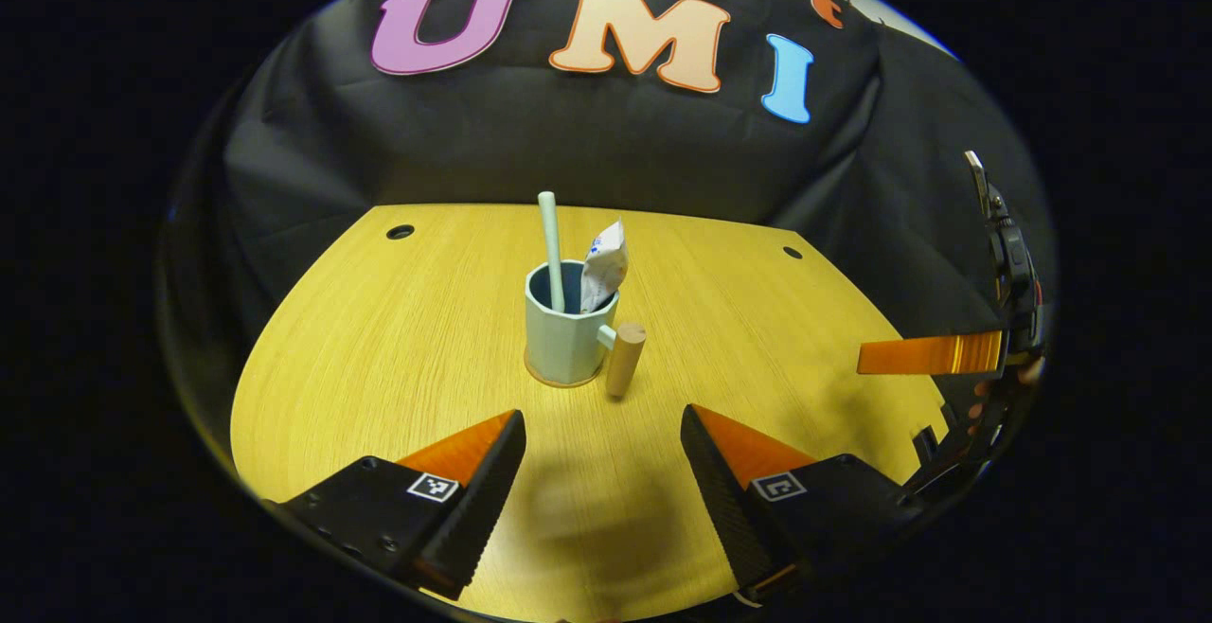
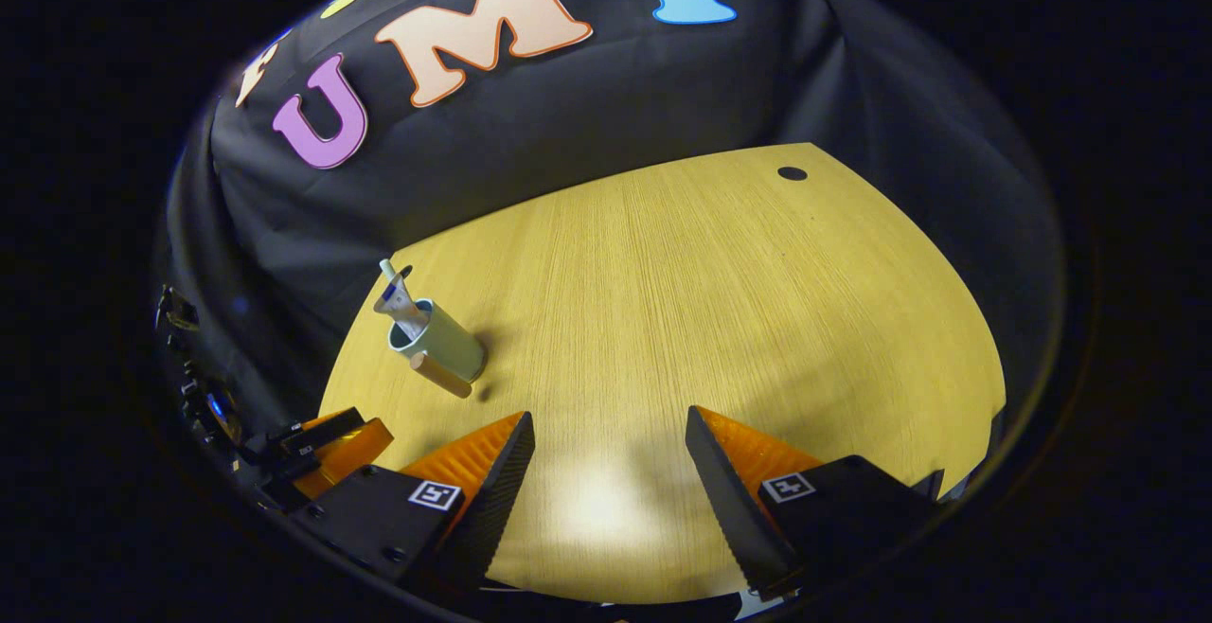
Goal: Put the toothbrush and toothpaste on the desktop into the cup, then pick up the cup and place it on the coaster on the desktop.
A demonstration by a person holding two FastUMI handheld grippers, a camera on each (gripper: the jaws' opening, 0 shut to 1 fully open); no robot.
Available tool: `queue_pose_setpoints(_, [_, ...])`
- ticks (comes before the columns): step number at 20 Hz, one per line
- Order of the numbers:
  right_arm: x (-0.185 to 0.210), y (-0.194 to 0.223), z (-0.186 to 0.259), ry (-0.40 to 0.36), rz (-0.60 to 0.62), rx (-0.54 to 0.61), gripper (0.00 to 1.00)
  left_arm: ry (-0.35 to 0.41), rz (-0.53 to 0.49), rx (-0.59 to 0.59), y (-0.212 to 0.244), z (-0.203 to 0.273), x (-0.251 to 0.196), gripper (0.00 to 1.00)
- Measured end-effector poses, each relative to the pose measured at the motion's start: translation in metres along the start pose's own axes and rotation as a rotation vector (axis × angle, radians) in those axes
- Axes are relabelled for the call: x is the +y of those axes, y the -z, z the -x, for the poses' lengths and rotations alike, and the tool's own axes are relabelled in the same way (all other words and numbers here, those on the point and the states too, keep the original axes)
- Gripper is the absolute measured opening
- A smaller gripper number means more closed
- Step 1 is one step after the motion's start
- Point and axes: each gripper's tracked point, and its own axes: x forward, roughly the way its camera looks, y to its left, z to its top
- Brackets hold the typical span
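Both grippers' fingers spread, empty; toothpaste (image 1: 604, 268) print unreadable in cup (image 1: 566, 339).

Desk (image 1: 379, 339) open; only cup (image 1: 565, 344) stands.

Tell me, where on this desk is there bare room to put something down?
Nearly everywhere: the wooden desktop lies bare to the right of the cup and between the cup and the left gripper. The only crowded spot is the cup itself, on its coaster.
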Motion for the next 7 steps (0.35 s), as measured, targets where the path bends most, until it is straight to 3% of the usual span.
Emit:
queue_pose_setpoints(4, [-0.0006,-0.0038,0.0045,0.001,0.001,-0.024,0.99,-0.001,-0.013,-0.001,0.002,0.0024,0.0008,0.95])
queue_pose_setpoints(5, [0.0001,-0.0039,0.0058,0.0,0.001,-0.027,0.95,-0.002,-0.009,0.001,0.0044,0.0025,0.0015,0.95])
queue_pose_setpoints(7, [0.0011,-0.0026,0.0073,0.002,0.001,-0.029,0.99,-0.002,-0.003,0.003,0.0086,0.0048,0.003,0.95])
